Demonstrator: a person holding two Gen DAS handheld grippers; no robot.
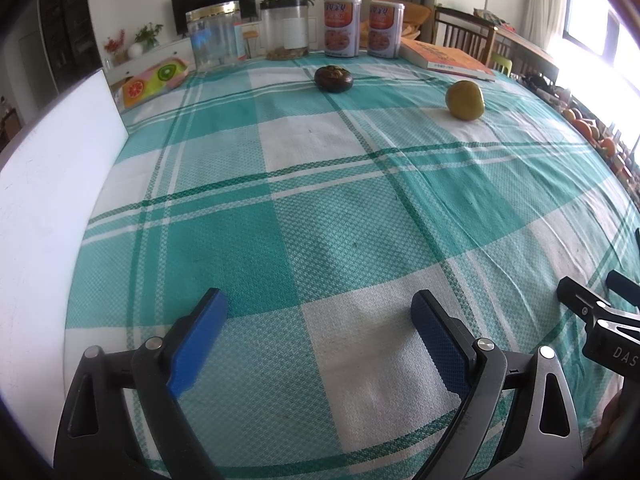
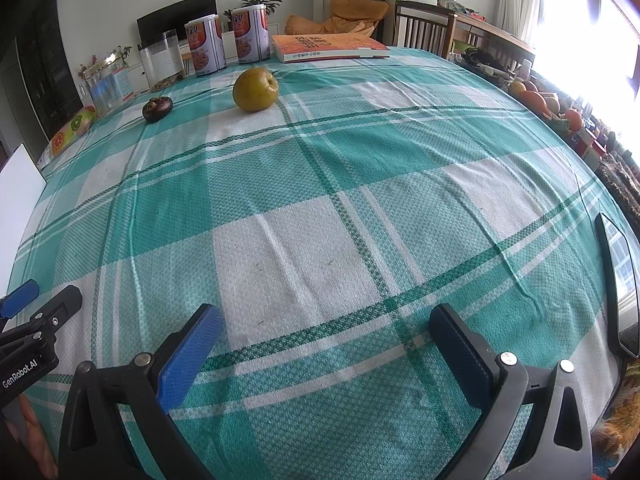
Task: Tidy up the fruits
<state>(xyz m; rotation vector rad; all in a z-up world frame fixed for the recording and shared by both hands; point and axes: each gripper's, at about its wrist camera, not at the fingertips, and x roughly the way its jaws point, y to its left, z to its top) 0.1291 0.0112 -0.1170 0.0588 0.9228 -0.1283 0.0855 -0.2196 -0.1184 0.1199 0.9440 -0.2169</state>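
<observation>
A yellow-green round fruit (image 1: 465,100) (image 2: 255,90) and a dark purple mangosteen (image 1: 333,78) (image 2: 157,109) lie apart on the far part of the green-and-white checked tablecloth (image 1: 320,184). My left gripper (image 1: 320,308) hovers over the near cloth, open, nothing between its blue pads. My right gripper (image 2: 326,324) is likewise open and empty, far short of both fruits. Part of each gripper's frame shows at the edge of the other's view.
Along the far edge stand two printed tins (image 2: 226,42), clear jars (image 1: 212,40), an orange book (image 2: 330,46) and a fruit-patterned box (image 1: 154,80). A white board (image 1: 52,200) stands at the left. A phone (image 2: 618,280) lies near the right edge. Oranges (image 2: 536,100) sit beyond the table.
</observation>
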